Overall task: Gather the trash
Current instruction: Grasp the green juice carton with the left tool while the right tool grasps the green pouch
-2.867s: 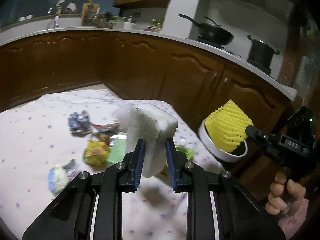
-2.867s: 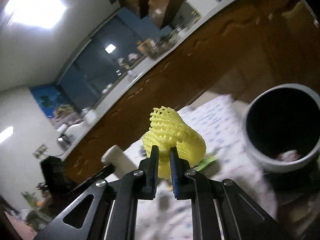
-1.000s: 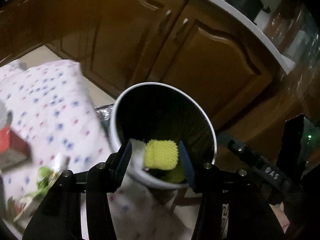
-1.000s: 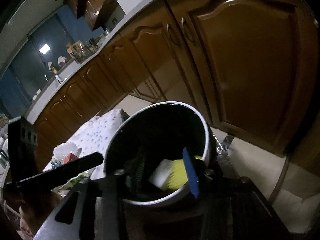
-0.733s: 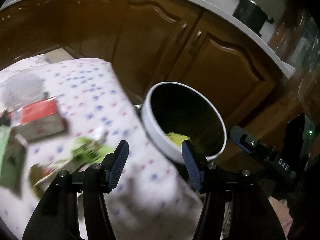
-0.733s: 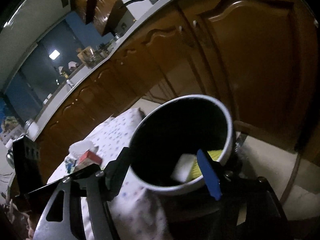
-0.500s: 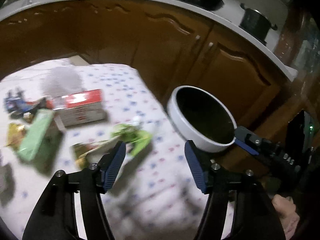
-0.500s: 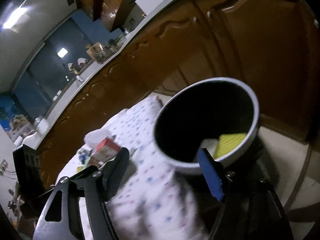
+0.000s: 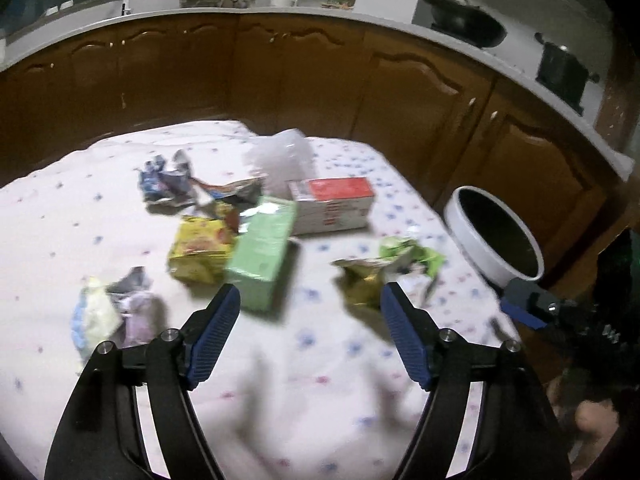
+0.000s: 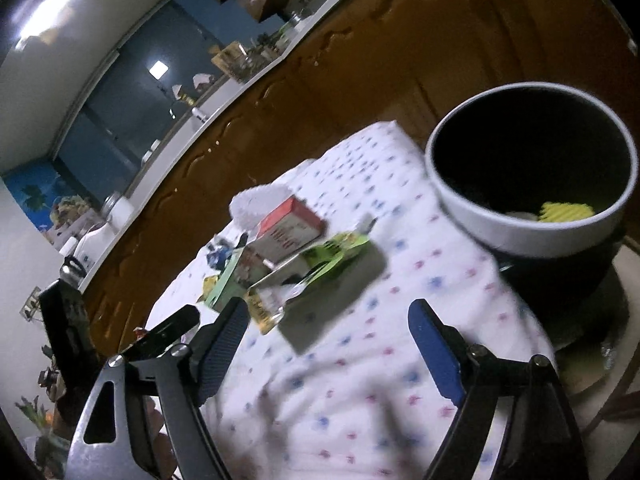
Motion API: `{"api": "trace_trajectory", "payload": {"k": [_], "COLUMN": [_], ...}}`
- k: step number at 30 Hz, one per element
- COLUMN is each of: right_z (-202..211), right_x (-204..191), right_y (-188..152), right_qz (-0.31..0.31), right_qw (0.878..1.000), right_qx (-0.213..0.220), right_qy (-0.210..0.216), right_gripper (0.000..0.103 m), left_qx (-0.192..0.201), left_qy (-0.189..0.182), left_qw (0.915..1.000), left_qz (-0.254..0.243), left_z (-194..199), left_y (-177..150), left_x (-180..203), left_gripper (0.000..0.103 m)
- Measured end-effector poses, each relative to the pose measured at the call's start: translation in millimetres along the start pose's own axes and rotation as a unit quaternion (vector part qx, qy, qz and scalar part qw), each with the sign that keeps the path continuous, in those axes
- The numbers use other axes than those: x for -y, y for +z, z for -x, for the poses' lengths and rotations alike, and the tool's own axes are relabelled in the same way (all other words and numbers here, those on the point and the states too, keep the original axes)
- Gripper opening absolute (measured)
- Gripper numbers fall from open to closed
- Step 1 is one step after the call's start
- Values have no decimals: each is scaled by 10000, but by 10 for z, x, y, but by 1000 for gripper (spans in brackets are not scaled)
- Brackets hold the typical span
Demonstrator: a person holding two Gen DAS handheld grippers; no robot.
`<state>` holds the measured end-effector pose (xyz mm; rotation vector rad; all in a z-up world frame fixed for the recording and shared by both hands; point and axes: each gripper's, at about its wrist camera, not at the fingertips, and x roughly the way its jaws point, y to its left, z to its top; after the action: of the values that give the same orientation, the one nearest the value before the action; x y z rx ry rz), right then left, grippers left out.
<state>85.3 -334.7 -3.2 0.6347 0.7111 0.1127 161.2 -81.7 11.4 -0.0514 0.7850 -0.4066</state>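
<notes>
Blue-padded left gripper (image 9: 310,320) and right gripper (image 10: 328,344) both gape wide, holding nothing, poised above wrappers (image 9: 384,268) beside the bin (image 10: 532,236) for short carries.

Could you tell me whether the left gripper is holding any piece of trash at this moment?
No, the left gripper is open with nothing between its fingers, and the green box lies on the table beyond them.
</notes>
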Motion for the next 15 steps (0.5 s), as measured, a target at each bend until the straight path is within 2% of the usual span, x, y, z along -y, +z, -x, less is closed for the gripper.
{"api": "trace_trajectory", "payload": {"k": [7,15], "right_z": [-193,-410], "right_x": [-149,-143], "right_y": [-25,33], "right_qz": [23,-320], "right_qw": [9998,9982], "right_qx": [-176,-331], "right_qy": [129,377], "right_gripper": [85,84], "left_qx": [-235,-292], "left_qy": [-13,191], "left_qw": [9997,9972], "left_qz": [15,-661], "left_z": [-96,-197], "left_y": [6,242], "left_x": [-175,-109], "left_gripper": [74,74]}}
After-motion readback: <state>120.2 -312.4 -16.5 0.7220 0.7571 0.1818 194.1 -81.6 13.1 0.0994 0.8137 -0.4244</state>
